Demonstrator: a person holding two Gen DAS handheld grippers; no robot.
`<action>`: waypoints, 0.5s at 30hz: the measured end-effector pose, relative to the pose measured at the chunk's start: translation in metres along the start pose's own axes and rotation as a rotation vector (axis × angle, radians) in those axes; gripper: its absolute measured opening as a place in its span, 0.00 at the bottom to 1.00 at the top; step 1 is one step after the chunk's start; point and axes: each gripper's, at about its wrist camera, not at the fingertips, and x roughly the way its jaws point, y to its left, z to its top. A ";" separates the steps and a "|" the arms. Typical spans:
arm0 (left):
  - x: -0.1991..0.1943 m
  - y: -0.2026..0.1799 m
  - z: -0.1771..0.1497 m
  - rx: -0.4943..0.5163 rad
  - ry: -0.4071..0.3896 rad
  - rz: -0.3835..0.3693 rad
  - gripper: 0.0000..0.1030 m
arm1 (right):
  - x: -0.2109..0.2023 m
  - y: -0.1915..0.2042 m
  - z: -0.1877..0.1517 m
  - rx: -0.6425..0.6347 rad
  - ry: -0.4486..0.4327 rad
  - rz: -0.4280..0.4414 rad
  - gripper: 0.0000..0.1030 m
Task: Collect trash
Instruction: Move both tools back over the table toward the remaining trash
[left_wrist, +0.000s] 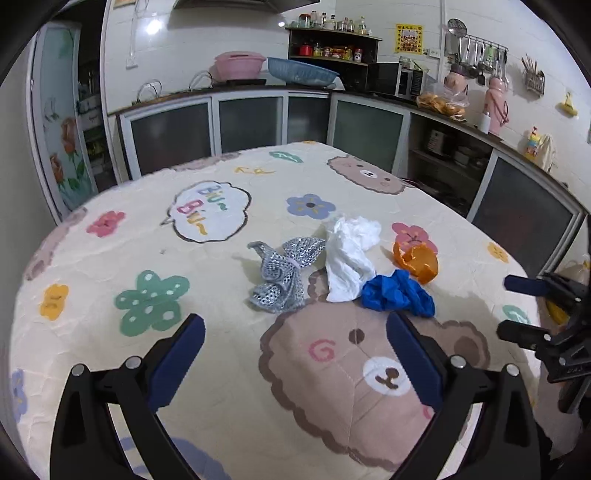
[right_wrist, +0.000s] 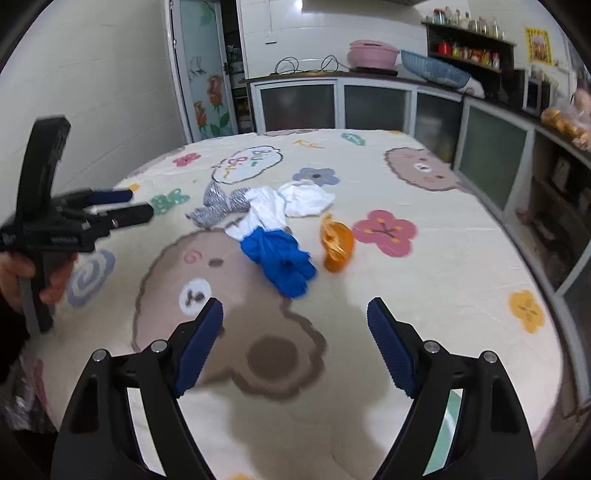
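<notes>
**Both grippers open over the table, trash still lying on the cloth**

Left wrist view: the left gripper (left_wrist: 295, 354) hangs above the table (left_wrist: 110, 280), which is covered with a cream cloth printed with bears and flowers. Its two blue-padded fingers stand wide apart and nothing is between them. Ahead of the fingers lies the trash, in a loose row near the middle of the table — a silver shiny wrapper (left_wrist: 282, 275) on the left, a white crumpled paper (left_wrist: 349, 254) touching it, a blue crumpled glove (left_wrist: 397, 293) just at the lower end of the paper, and an orange peel (left_wrist: 417, 260) beside the glove on the right. At the right edge of this view the right gripper (left_wrist: 515, 306) comes in from the side, its fingers apart and empty.

Right wrist view: the right gripper (right_wrist: 295, 339) is also above the cloth, fingers spread wide, holding nothing. The blue glove (right_wrist: 280, 258) is the nearest piece, ahead of the fingers but well apart from them. The orange peel (right_wrist: 336, 242) lies just to its right, the white paper (right_wrist: 284, 205) behind it, the silver wrapper (right_wrist: 218, 206) further left. On the left side a hand (right_wrist: 33, 280) holds the left gripper (right_wrist: 140, 205) — it points toward the wrapper, and its fingers are empty.
</notes>
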 end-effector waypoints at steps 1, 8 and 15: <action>0.005 0.003 0.001 -0.006 0.008 -0.013 0.92 | 0.005 -0.001 0.004 0.006 0.000 0.006 0.75; 0.025 0.016 0.000 -0.012 0.026 -0.059 0.92 | 0.024 0.003 0.013 -0.035 0.024 0.020 0.68; 0.039 0.026 0.000 -0.012 0.057 -0.088 0.92 | 0.048 0.006 0.016 -0.065 0.070 0.018 0.55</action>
